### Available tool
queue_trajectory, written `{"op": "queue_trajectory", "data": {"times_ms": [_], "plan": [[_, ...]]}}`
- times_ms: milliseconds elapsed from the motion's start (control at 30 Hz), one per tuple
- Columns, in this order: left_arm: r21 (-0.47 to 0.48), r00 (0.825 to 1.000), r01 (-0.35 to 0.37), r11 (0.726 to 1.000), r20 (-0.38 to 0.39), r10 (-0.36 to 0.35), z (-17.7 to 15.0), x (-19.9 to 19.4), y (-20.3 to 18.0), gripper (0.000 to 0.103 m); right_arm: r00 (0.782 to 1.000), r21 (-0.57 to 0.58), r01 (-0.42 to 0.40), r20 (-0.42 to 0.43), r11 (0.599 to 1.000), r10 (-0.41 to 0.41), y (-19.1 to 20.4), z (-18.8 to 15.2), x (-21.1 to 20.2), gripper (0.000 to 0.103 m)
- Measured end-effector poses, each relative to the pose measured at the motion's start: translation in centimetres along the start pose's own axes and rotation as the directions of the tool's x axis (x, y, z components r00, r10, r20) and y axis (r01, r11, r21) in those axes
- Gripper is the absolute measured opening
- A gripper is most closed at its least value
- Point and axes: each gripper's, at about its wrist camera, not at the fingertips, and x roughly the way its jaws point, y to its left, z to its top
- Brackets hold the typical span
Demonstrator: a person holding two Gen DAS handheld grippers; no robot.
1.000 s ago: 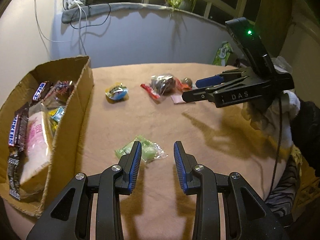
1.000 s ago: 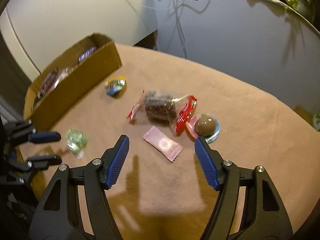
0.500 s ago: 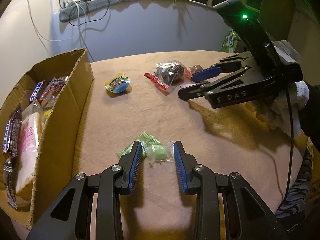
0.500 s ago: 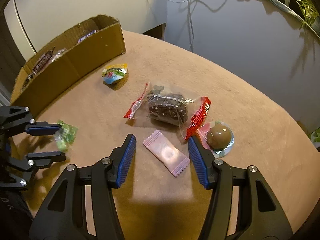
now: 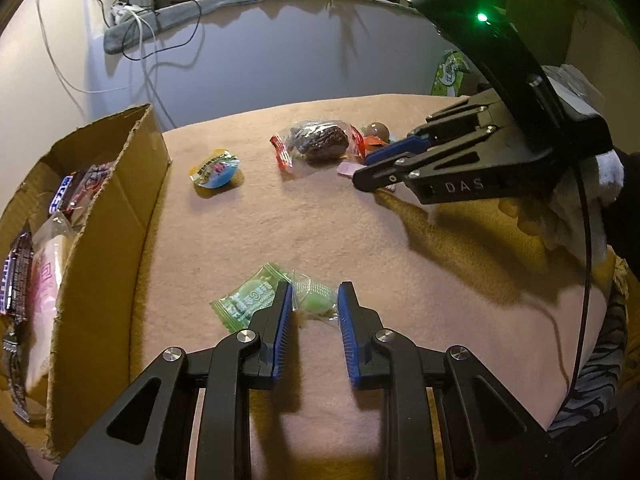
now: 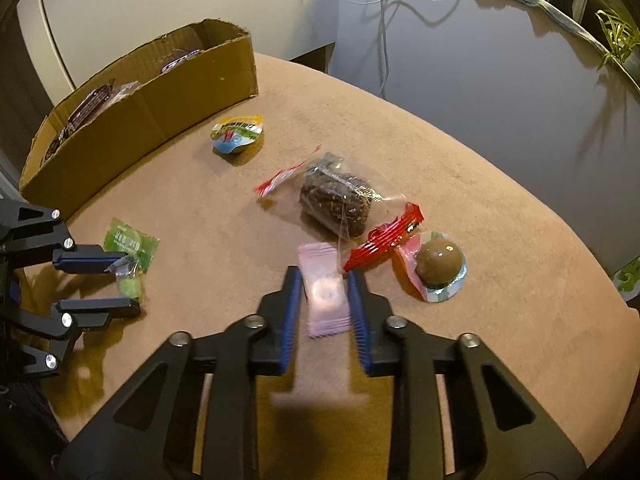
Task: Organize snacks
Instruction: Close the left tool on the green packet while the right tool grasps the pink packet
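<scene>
Tan cloth is covering the desk [image 6: 500, 340], and I am taking the cardboard box [image 5: 116, 216] at its edge as my landmark. Both my grippers are working away from the box, the left one nearer to it. My left gripper [image 5: 314, 300] has just been narrowing around the small green candy [image 5: 316, 302], which is lying between the blue pads; I am judging the pads are not pressing it yet. A flatter green packet [image 5: 244, 300] is lying on the box side of that candy, partly under the left finger. My right gripper [image 6: 325, 292], farther from the box, has just been closing and is now clenching the pink sachet [image 6: 324, 292], whose long axis is running along the fingers, pointing roughly away from me. From the right wrist view I am seeing the chocolate ball [image 6: 438, 266] and brown cake bag [image 6: 336, 204] beyond the sachet; the left wrist view is showing the bars already lying inside the box, which the right view barely reveals.
</scene>
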Motion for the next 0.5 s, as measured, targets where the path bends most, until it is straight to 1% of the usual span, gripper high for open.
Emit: {"op": "queue_trajectory", "data": {"times_ms": [167, 367, 500], "plan": [[-0.011, 1.000, 0.003, 1.000, 0.005, -0.003, 0.1, -0.1, 0.1, 0.020, 1.000, -0.024, 0.013, -0.012, 1.000, -0.014, 0.8, -0.5, -0.4, 0.021], [-0.029, 0.999, 0.024, 0.999, 0.022, -0.023, 0.3, -0.6, 0.3, 0.020, 1.000, 0.012, 0.004, -0.007, 1.000, -0.004, 0.8, -1.8, -1.5, 0.020], [-0.038, 0.999, 0.030, 0.999, 0.047, -0.028, 0.5, -1.4, 0.5, 0.020, 1.000, 0.032, 0.008, 0.012, 0.999, -0.009, 0.7, -1.9, -2.4, 0.020]]}}
